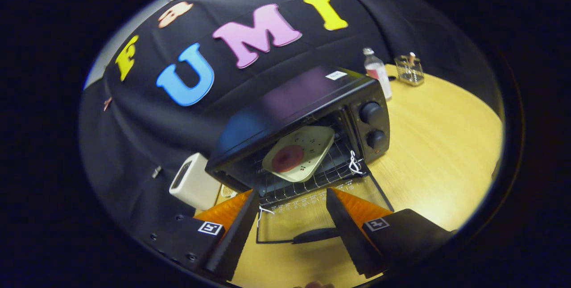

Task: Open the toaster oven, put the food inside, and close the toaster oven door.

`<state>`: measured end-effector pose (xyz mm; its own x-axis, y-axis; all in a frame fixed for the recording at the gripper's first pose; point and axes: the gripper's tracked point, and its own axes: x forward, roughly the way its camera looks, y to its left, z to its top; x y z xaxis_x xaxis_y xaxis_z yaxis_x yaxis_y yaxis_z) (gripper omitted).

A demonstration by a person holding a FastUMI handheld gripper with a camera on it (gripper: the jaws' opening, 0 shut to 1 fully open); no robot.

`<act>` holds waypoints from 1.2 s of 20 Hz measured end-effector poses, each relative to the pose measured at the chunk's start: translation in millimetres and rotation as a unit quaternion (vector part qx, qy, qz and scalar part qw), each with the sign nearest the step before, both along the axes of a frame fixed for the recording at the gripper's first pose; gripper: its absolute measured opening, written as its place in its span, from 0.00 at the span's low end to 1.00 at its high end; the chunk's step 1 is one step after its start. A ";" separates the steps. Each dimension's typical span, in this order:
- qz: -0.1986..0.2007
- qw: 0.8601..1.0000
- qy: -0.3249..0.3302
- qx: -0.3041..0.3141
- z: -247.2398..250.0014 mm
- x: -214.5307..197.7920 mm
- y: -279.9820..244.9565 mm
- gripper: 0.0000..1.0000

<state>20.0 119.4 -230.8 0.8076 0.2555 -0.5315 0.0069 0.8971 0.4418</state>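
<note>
The toaster oven has its glass door folded flat down on the wooden table, so its mouth is wide open. The gripper has its fingers spread wide apart, holding nothing, just above the door. Inside the oven, a plate with a round food piece fills much of the wire rack. A white box stands close beside the oven. On the oven's knob side the table is bare. A bottle and a glass holder stand behind the oven.
</note>
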 end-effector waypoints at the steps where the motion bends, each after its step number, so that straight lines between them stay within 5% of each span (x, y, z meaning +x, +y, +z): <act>1: 0.019 1.000 0.004 -0.023 -4.3 -7.6 1.1 0.99; 6: 0.078 0.989 0.070 -0.102 -48.8 -45.1 2.4 0.99; 12: 0.144 0.953 0.143 -0.222 -110.0 -87.7 -9.7 1.00; 24: 0.129 0.954 0.164 -0.217 -147.3 -59.9 14.5 0.99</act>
<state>-39.9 133.9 -378.1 0.5195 0.1223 -0.8457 -0.1653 0.9854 0.0410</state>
